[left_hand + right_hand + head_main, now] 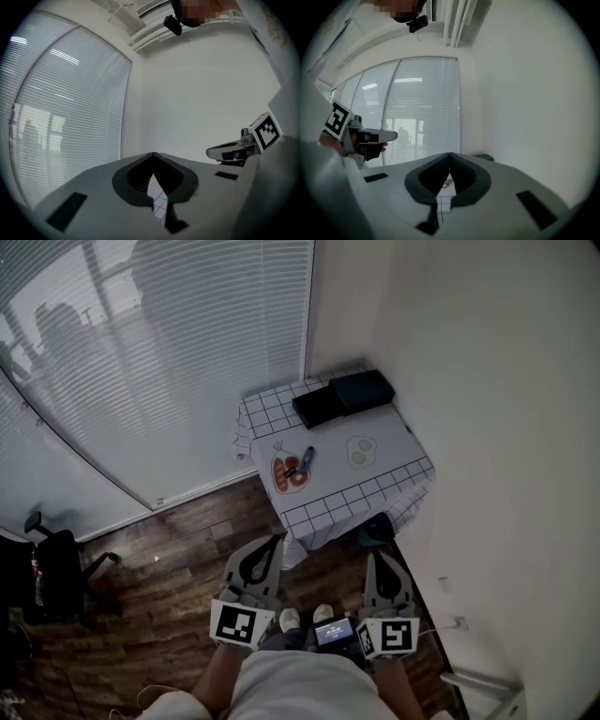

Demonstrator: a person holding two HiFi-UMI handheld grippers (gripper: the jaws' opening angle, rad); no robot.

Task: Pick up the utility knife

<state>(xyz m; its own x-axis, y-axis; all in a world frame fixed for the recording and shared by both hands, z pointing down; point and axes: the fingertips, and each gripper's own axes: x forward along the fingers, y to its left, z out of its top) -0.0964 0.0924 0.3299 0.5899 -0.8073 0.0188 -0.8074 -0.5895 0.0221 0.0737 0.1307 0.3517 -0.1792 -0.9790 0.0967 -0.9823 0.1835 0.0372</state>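
Observation:
The utility knife [306, 460], dark blue and slim, lies on a small table's checked cloth [375, 486], next to an orange printed picture [289, 474]. Both grippers hang low over the wooden floor, short of the table's near edge and pointing toward it. The left gripper [272, 542] is shut with nothing in it, its tips meeting in the left gripper view [153, 154]. Just as empty, the right gripper [378, 559] has its jaws closed to a point in the right gripper view [450, 153]. Only a strip of the cloth [443, 199] shows between the jaw bases.
Two black boxes [343, 397] sit at the table's far end, against the corner. White wall [506, 427] runs along the right, window blinds [159, 362] along the left. A black office chair [56, 573] stands at the far left on the wood floor [178, 549].

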